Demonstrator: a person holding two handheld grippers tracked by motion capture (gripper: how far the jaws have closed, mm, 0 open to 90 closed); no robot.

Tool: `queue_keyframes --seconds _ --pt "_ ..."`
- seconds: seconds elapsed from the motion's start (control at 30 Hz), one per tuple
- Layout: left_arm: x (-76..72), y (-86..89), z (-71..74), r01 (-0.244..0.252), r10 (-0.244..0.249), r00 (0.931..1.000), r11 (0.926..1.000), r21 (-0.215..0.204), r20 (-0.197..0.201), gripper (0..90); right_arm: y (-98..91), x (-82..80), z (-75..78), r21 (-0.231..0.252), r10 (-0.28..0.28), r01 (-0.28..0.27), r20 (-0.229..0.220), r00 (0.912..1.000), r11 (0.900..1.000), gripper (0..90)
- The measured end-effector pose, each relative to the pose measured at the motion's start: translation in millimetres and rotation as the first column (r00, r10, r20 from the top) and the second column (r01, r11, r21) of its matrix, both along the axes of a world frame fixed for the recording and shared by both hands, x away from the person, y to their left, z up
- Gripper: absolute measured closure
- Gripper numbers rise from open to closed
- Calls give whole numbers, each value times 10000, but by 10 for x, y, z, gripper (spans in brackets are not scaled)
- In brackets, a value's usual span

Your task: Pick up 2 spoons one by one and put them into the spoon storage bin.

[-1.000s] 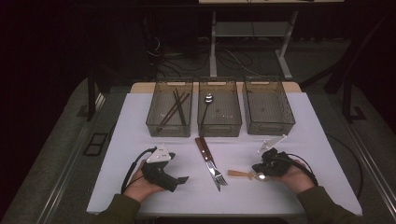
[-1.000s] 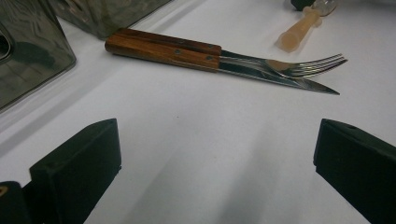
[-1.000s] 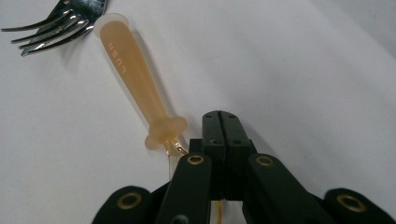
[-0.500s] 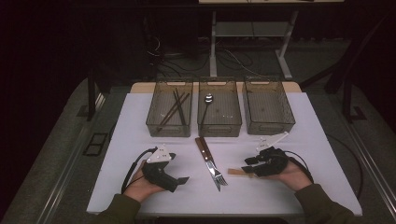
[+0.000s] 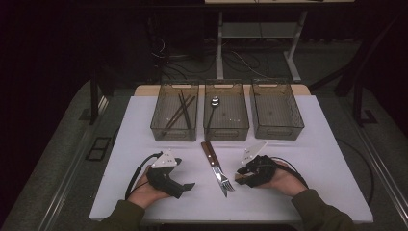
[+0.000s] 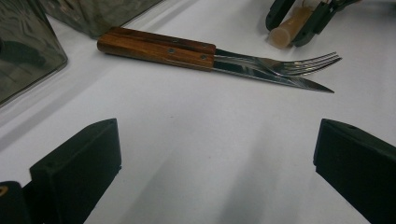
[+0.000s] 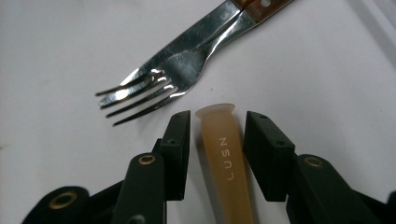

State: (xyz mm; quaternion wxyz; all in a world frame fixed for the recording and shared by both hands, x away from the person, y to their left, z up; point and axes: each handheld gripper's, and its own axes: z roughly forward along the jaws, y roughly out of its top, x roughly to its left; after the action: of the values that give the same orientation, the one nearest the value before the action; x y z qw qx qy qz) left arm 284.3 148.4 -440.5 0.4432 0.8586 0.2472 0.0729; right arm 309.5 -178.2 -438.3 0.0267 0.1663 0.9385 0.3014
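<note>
My right gripper point(image 7: 212, 135) has just been closing; its matte black, blocky jaws stand either side of a translucent amber handle point(image 7: 224, 163), narrow gaps showing on both flanks, so nothing is clamped. The handle is smooth and rounded, ends in a flared blunt tip, and carries raised lettering along its length. It lies flat on the white table point(image 5: 327, 144), long axis running straight out between the jaws, tip aimed at the fork point(image 7: 154, 79) just beyond. The fork is polished steel with four tines and a riveted wooden grip, lying alongside a matching steel knife point(image 6: 275, 79). My left gripper point(image 6: 215, 154) stands wide open over bare table, holding nothing. Three smoky clear bins point(image 5: 274, 115) sit further back.
</note>
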Motion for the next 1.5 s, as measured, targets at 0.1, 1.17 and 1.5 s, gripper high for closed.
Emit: queue_keyframes --seconds 0.1,1.17,1.5 --pt "1 -2 -2 15 -15 10000 10000 -18 -16 0 14 -27 3 -203 198 -191 357 9992 9996 644" --pt "-28 14 -36 74 -88 9997 9980 -621 -211 0 -158 25 165 1160 -1130 1085 331 9930 9873 736" --pt "-66 49 -36 76 -84 9998 9985 -542 -154 0 -280 201 347 2414 -2388 2267 220 9708 9436 735"
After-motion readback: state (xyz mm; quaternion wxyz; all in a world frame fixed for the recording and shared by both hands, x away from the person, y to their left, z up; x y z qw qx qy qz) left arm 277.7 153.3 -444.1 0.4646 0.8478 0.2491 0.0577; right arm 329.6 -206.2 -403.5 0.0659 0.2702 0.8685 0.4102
